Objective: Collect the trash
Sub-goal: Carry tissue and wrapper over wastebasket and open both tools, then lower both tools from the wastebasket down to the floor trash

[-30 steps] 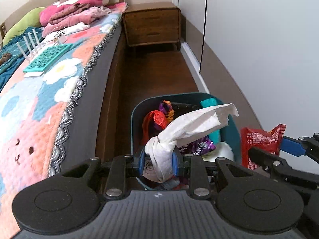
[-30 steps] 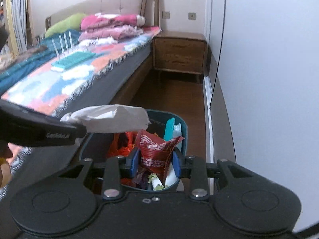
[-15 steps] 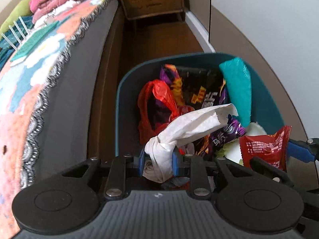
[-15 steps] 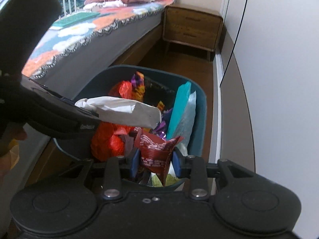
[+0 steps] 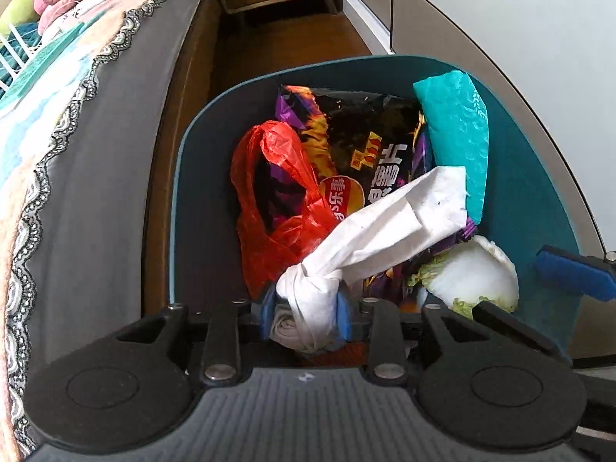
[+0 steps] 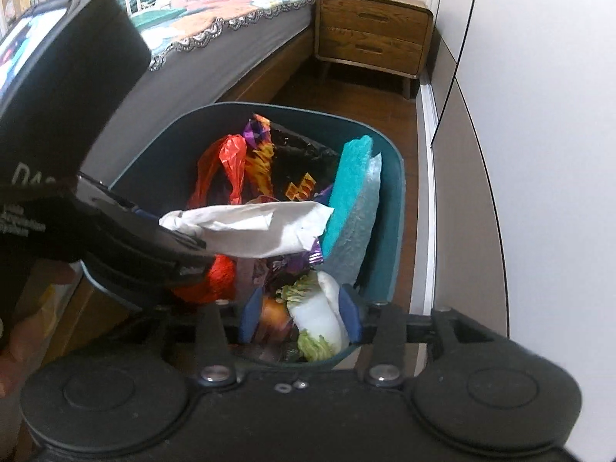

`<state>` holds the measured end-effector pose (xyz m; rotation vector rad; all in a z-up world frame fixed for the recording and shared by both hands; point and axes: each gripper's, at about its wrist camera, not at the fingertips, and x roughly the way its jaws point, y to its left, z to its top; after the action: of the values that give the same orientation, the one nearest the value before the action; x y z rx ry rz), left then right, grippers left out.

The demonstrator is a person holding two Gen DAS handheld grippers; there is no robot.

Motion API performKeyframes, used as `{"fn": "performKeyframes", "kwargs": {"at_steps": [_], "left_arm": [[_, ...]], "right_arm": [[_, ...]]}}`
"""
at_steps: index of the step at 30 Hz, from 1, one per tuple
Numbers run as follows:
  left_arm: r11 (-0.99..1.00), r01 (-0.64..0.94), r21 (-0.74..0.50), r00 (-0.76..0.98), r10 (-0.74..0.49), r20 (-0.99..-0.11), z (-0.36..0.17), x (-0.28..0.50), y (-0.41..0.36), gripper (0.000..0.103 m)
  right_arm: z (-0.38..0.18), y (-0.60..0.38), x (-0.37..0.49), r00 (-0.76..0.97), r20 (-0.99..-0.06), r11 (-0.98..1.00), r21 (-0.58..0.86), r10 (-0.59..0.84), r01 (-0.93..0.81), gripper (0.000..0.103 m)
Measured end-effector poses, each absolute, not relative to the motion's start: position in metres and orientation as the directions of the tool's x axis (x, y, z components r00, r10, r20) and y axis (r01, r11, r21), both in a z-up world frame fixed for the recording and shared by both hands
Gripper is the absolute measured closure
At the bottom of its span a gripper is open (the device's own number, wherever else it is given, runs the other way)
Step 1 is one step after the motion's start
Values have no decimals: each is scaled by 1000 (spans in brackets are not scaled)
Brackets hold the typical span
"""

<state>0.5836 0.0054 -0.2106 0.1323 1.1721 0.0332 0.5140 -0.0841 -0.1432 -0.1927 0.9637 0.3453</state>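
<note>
Bedroom floor strip between bed [image 6: 215,50] and white wardrobe wall [image 6: 539,154]; wooden nightstand [image 6: 373,38] sitting at far end. Teal bin [image 5: 535,208] standing beside bed frame, stuffed with red plastic bag [image 5: 277,208], black-purple snack bag [image 5: 362,142], teal packet [image 5: 458,131], cabbage piece [image 5: 477,277]. My left gripper [image 5: 306,313] hovering over bin, clamping knotted white tissue [image 5: 369,238], loose end sticking out above trash. My right gripper [image 6: 300,319] hanging over bin's near rim, fingers spread apart, gripping nothing; cabbage lying below gap.
</note>
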Motion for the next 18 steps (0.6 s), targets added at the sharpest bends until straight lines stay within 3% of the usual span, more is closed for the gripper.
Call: {"fn": "performKeyframes", "kwargs": {"at_steps": [2,4,5,18], "left_arm": [[993,42,107,386,83,-919,-207,580,5,65],[995,40,92,397,69,-915,-199,575,5,37],[995,41,90,412,65,-909,-194,571,5,35],[996,51,78,511,41,-859,-113,505,8,35]], "right_arm": [[-140,-87,511,521,-829,932,3,204,-362,56],[-135,-89,507,527,-824,934,7,207,-356,52],[-132,-90,504,531,-821,936,10,209,-353,51],[-78,-105,440,578,-782,932,9,233,-364,33]]}}
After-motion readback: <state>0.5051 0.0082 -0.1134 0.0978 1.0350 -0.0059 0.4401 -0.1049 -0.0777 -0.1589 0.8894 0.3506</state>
